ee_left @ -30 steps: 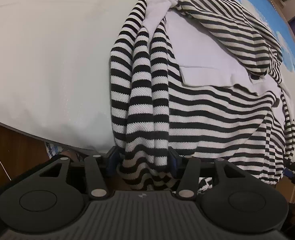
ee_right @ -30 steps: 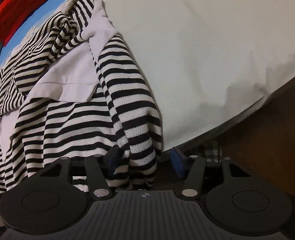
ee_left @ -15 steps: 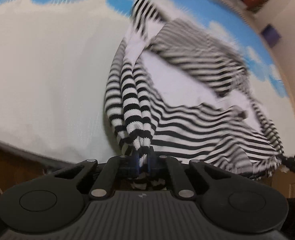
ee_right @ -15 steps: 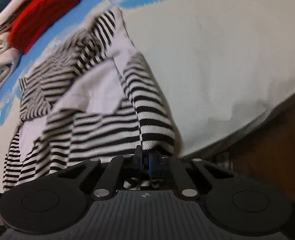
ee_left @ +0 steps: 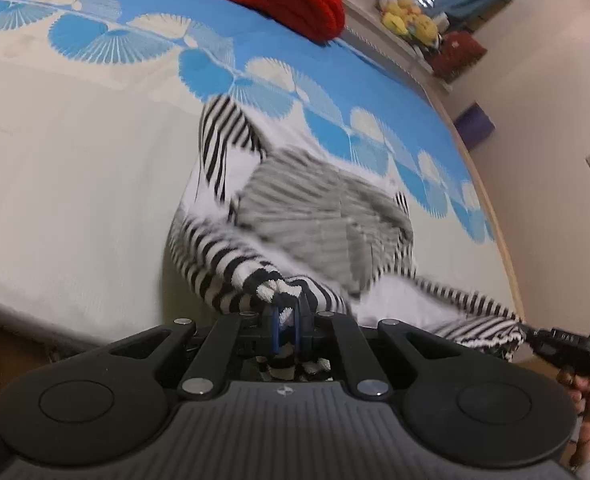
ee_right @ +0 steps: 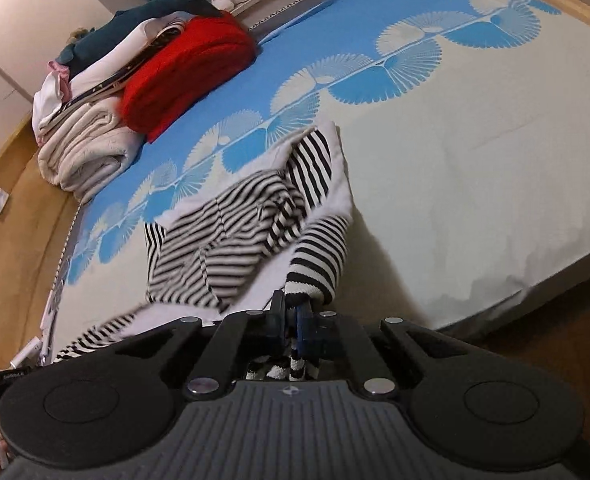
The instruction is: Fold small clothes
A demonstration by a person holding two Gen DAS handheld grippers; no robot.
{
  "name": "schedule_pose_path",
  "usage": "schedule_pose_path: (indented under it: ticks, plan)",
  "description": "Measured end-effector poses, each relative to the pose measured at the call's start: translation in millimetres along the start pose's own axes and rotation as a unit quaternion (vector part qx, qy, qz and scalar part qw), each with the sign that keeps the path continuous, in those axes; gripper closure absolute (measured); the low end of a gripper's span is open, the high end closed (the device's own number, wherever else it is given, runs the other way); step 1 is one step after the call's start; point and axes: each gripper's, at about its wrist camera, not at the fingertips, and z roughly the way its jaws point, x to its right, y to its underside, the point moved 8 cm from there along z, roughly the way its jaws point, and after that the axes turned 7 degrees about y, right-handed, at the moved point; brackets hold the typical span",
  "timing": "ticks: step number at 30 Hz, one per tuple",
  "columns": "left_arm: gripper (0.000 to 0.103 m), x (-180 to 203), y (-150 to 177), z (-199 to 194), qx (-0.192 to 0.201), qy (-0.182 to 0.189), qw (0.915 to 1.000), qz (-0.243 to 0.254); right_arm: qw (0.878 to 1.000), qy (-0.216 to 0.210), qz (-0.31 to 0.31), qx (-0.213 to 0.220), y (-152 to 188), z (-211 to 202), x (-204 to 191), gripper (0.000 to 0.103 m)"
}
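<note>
Striped garment (ee_left: 319,224) partly lifted off the bed (ee_left: 75,184), left tool (ee_left: 286,322) clamped on one striped corner, right tool (ee_right: 291,320) clamped on another, red blanket (ee_right: 187,68) beyond the garment

Black-and-white striped sweater (ee_left: 315,224) with plain white panels, crumpled, in the centre of both frames. Near edge lifted off the bed and bunched at bottom centre; far part resting on the cream and blue sheet, partly blurred in the left view.
</note>
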Motion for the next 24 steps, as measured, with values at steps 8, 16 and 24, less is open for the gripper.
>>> schedule_pose_path:
  ticks: [8,16,24]
  plan:
    - [0.096,-25.0,-135.7,100.9,0.042,-0.036,0.9955,-0.078,0.999,0.004,0.04,0.017,-100.8,98.4,-30.5,0.099]
    - [0.096,-68.0,-172.0,202.2,0.014,-0.106,0.9894,-0.099,0.997,0.057,0.041,0.026,-168.1,221.2,-42.1,0.099]
    - [0.063,-82.4,-200.4,205.0,0.059,-0.021,0.975,-0.213,0.991,0.081,0.098,0.05,-194.1,254.8,-33.8,0.075]
